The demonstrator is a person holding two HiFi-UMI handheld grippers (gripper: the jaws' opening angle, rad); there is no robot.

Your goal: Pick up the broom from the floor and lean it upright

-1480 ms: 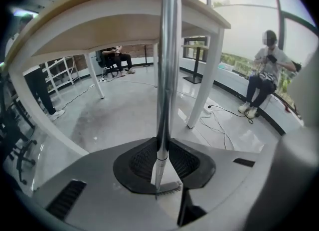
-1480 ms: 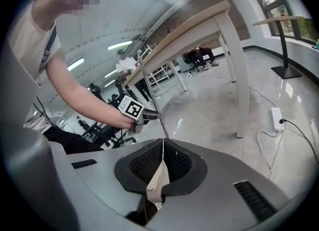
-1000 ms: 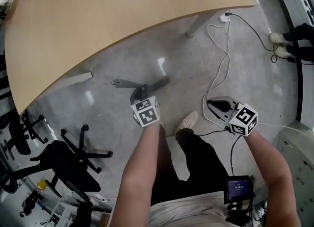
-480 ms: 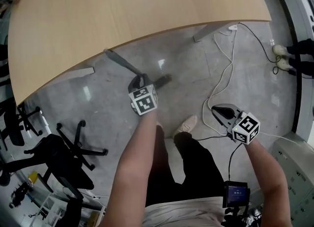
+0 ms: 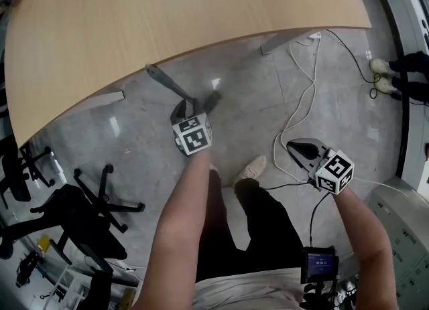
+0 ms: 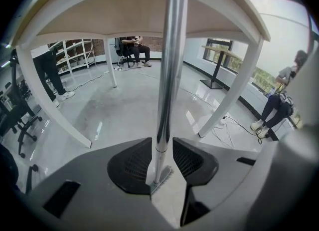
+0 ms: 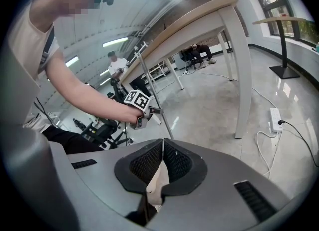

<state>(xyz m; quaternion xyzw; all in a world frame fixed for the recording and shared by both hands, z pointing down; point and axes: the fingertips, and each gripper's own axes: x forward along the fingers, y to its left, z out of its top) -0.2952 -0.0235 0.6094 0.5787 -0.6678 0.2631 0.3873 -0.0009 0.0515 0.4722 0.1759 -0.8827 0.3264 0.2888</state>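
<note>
Most done — broom (image 6: 169, 50) leans on tabletop (image 5: 167, 14) edge, left hand-held gripper (image 6: 163, 151) just opened loosely around it — right hand-held gripper (image 7: 162, 162) closed, empty.

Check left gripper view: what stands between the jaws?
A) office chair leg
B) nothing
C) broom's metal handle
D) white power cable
C: the shiny broom handle runs upright through the gap of the left gripper, whose jaws have just been opening, with the handle between them and no longer clamped.
</note>
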